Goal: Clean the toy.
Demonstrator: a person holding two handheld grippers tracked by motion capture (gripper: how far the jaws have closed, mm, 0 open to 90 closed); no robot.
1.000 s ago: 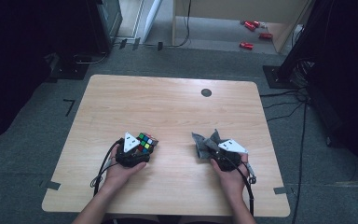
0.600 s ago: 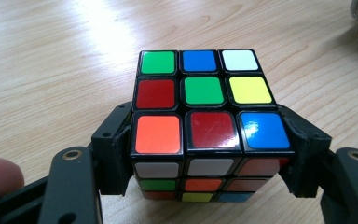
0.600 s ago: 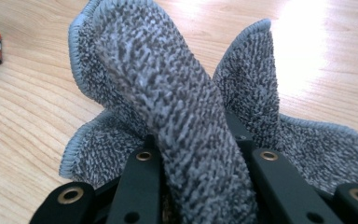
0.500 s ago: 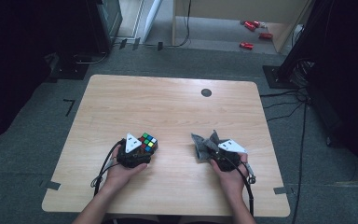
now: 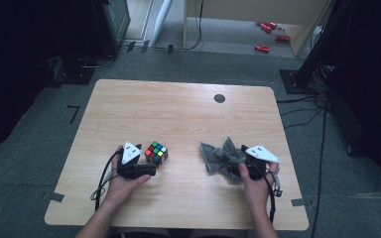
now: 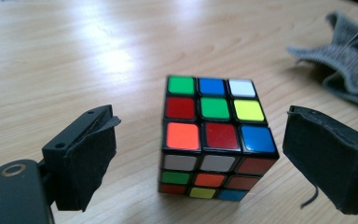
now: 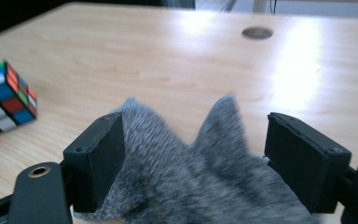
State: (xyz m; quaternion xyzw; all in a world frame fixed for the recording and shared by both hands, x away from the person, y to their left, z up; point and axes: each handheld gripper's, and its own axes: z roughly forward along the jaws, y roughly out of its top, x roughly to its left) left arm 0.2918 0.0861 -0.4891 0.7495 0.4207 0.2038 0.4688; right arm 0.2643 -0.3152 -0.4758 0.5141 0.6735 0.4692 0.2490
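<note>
A scrambled colour cube (image 5: 156, 152) stands on the wooden table (image 5: 178, 114), just right of my left gripper (image 5: 147, 165). In the left gripper view the cube (image 6: 214, 140) sits between the black pads (image 6: 86, 158) with a gap on each side. That gripper's jaws have just been opening and it is open. A crumpled grey cloth (image 5: 219, 156) lies in front of my right gripper (image 5: 236, 169). The right gripper (image 7: 203, 154) has also just been opening. The cloth (image 7: 191, 172) lies loose between its wide jaws and brushes one pad (image 7: 100, 158); the other stands clear of it.
A dark round hole (image 5: 220, 98) sits in the table near its far edge. Bare wood stretches beyond the cube and the cloth. Cables trail from both grippers to the near edge. Red objects (image 5: 263, 48) lie on the floor behind the table.
Both grippers' jaws have opened. The left gripper has drawn back off the cube, which now stands uncovered on the table. The cloth has slackened in front of the right gripper.
</note>
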